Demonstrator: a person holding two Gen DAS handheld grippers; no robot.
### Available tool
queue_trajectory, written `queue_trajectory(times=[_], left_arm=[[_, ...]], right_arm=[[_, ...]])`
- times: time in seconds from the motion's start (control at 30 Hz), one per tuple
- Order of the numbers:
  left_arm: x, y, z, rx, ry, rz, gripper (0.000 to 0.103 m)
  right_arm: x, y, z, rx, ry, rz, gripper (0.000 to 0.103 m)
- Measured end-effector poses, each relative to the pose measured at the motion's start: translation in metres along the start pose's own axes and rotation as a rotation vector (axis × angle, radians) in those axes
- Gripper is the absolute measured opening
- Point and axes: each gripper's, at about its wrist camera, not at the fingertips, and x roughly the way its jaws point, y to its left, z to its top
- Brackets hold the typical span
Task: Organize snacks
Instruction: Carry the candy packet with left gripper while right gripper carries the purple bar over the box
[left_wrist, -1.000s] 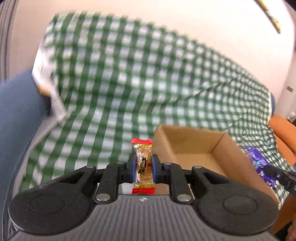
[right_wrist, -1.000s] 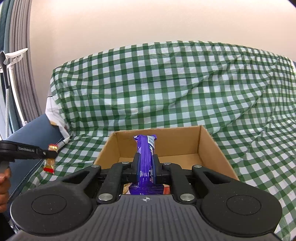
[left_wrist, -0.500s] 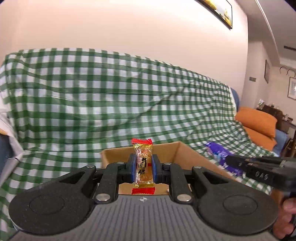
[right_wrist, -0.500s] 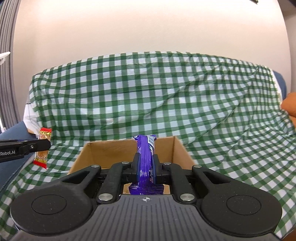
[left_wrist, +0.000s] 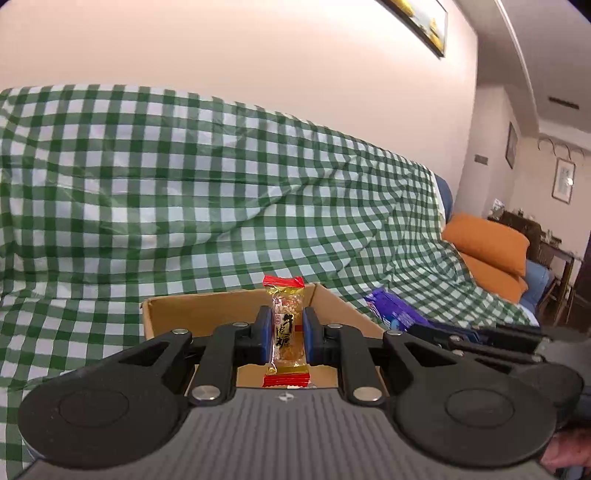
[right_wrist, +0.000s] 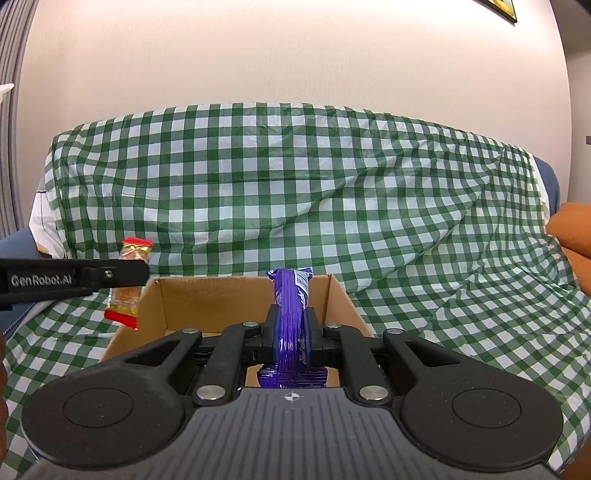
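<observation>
Left gripper (left_wrist: 284, 332): jaws clamped narrow on a red-and-gold wrapped candy (left_wrist: 286, 332), held upright near the cardboard box's (right_wrist: 243, 295) left wall. Right gripper (right_wrist: 291, 332): jaws pinched on a purple snack packet (right_wrist: 291, 314), poised over the box's near edge.

Risks, as judged:
- Both grippers crowd one opening; they may knock together.
- Candy released too early could land outside the wall, on the green checked cloth (right_wrist: 332, 184).
- Slick wrappers may slip.
</observation>
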Motion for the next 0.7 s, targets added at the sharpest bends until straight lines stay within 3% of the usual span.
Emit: queue_trajectory(times=[0.7], left_arm=[[0.019,-0.009,-0.009,0.040,0.015,-0.037,0.018]], right_arm=[[0.011,0.000,-0.002,-0.034,0.022,-0.039,0.012]])
